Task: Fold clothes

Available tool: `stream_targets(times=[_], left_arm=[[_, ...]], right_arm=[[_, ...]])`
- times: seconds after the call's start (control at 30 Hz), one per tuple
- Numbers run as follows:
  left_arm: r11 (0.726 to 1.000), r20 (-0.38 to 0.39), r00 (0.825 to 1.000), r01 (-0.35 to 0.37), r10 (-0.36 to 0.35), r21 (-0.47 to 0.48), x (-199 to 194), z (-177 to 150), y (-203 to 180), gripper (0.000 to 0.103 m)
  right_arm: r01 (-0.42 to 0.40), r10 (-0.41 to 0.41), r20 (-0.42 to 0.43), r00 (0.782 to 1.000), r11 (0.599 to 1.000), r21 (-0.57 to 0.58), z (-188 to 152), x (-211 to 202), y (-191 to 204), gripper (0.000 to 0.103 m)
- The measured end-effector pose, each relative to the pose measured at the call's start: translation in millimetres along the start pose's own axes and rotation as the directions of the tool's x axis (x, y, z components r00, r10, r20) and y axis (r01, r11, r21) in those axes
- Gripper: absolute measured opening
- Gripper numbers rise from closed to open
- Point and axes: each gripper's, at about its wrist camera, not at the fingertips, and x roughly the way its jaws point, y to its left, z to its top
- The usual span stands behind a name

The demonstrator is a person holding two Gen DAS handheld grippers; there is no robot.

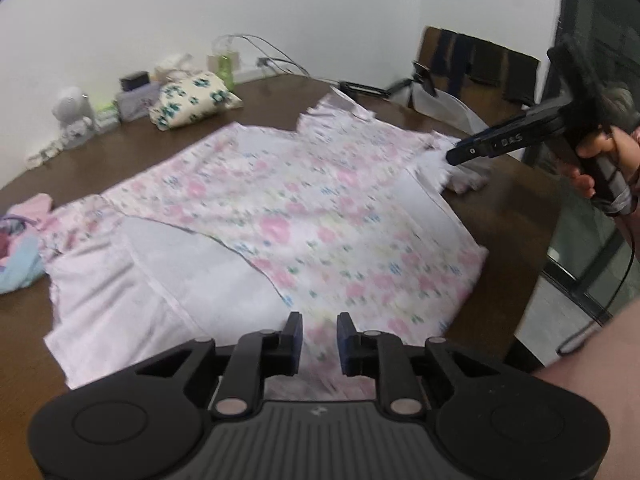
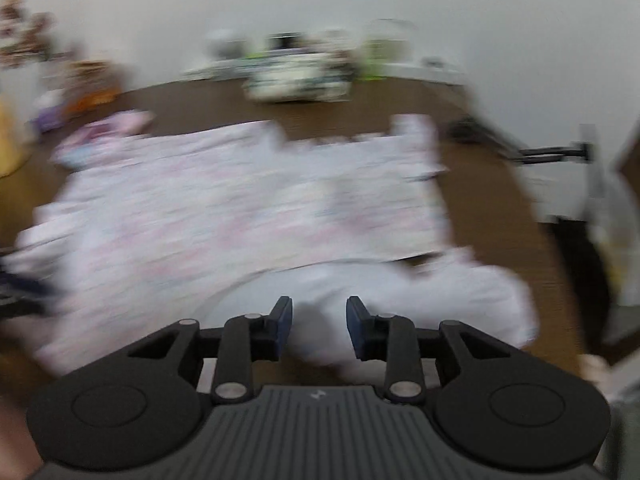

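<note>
Garment (image 1: 280, 208), pink floral print, spread flat, pale lining exposed

The left gripper (image 1: 319, 334) hovers over the near edge of the floral garment (image 1: 280, 216), tilted downward, its blue-padded jaws parted by a narrow gap with nothing pinched between them. At the garment's far right corner, the right gripper (image 1: 454, 156) reaches in from the side, held by the person's hand (image 1: 608, 160) wrapped around its handle; in its own blurred view its jaws (image 2: 319, 322) stand apart above pale cloth, gripping nothing.
</note>
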Motion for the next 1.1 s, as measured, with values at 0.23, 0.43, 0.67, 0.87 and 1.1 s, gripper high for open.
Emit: stream_targets(times=[0.23,0.43,0.67,0.87,1.1], left_arm=[[0.997,-0.038,0.996,-0.08,0.08,-0.018,20.9,-8.1,11.7,0.022],[0.994,-0.045,0.994,-0.098,0.095,-0.048,18.6,-10.9,30.6,0.022],[0.995,0.003,0.997,-0.082,0.082,-0.051,11.3,0.0,20.6,0.021],[0.999,0.005,0.999,-0.04,0.04,-0.007,17.5,4.7,1.5,0.021],[0.998,-0.039,0.998,-0.055,0.054,-0.008,28.3,-2.7,-1.2,0.021]], right_arm=[[0.079,-0.077,-0.046,0.996,0.996,0.048,-16.0,19.8,-20.6,0.029],[0.045,-0.041,-0.058,0.997,0.997,0.058,-31.7,-6.0,-14.3,0.034],[0.115,-0.119,0.015,0.993,0.984,0.139,-18.3,-11.9,-43.6,0.042],[0.161,-0.16,-0.019,0.987,0.987,0.031,-8.3,16.6,-38.9,0.04],[0.151,-0.149,0.029,0.988,0.986,-0.076,-10.8,6.4,-23.5,0.007]])
